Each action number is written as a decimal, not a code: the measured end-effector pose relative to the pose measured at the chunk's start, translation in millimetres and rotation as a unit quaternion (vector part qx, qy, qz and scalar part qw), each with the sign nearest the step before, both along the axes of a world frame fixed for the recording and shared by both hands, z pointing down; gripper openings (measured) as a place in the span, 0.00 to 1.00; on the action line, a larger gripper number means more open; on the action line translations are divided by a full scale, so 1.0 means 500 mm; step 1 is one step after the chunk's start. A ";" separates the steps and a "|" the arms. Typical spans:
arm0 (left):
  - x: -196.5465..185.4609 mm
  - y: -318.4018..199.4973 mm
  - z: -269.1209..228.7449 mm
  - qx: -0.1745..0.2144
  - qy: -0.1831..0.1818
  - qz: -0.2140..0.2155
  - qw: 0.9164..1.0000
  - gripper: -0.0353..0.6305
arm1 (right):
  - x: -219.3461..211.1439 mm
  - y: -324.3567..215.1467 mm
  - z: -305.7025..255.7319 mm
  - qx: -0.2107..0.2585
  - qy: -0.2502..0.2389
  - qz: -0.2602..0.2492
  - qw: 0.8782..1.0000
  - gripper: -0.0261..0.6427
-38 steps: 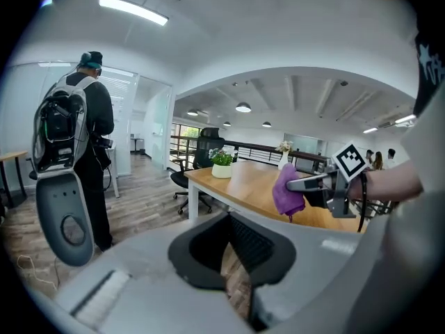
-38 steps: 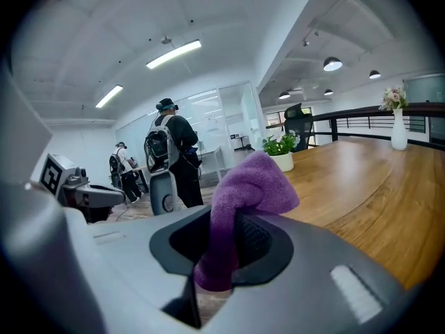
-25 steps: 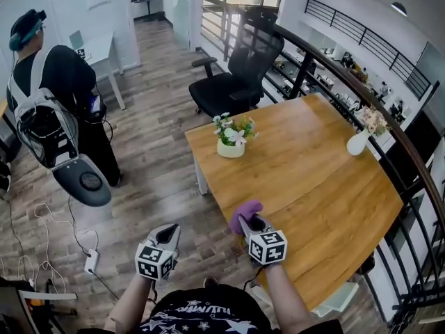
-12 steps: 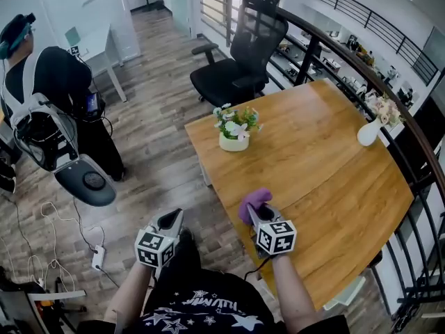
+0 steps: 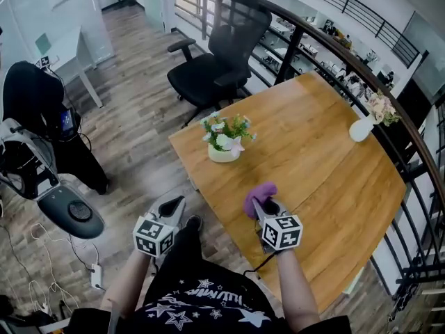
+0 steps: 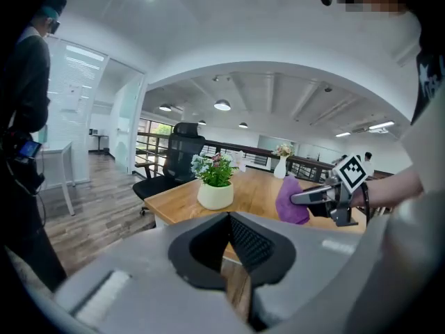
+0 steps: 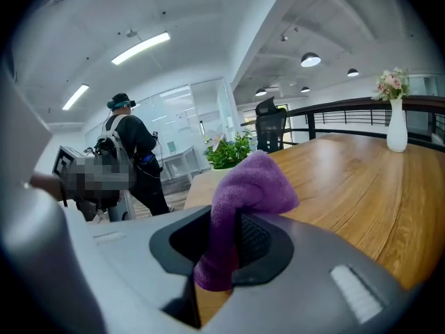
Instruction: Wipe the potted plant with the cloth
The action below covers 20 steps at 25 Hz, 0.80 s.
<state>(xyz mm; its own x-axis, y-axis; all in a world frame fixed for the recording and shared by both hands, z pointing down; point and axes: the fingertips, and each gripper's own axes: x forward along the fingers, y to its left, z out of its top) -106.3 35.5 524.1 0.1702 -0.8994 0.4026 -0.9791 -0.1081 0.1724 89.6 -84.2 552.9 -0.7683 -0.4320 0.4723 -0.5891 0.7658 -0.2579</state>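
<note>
Nearest, the left hand-held gripper hangs over the floor beside the tabletop, jaws clenched on nothing. The right hand-held gripper, above the tabletop's near edge, clamps a purple cloth. Farther on, well apart from the cloth, the potted plant stands upright near the tabletop's left corner.

Black office chair beside wooden table, white flower vase at its far edge
</note>
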 end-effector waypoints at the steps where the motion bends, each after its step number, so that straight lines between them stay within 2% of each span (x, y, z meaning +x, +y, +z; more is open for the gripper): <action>1: -0.007 -0.023 0.004 -0.001 -0.001 0.014 1.000 0.06 | -0.005 -0.012 0.003 -0.001 0.003 0.008 1.000 0.17; 7: -0.053 -0.149 0.024 -0.022 0.003 0.080 0.997 0.06 | -0.058 -0.079 0.018 -0.013 0.027 0.035 0.999 0.17; 13: -0.071 -0.215 0.050 -0.044 -0.001 0.142 0.989 0.06 | -0.095 -0.128 0.038 -0.029 0.046 0.056 0.997 0.17; 15: -0.076 -0.232 0.061 -0.050 0.001 0.158 0.986 0.16 | -0.107 -0.146 0.048 -0.033 0.055 0.060 0.996 0.17; 16: -0.080 -0.241 0.065 -0.052 -0.001 0.165 0.985 0.17 | -0.113 -0.154 0.051 -0.034 0.059 0.062 0.996 0.17; 20: -0.092 -0.273 0.080 -0.055 -0.010 0.199 0.978 0.31 | -0.134 -0.174 0.066 -0.038 0.085 0.062 0.994 0.17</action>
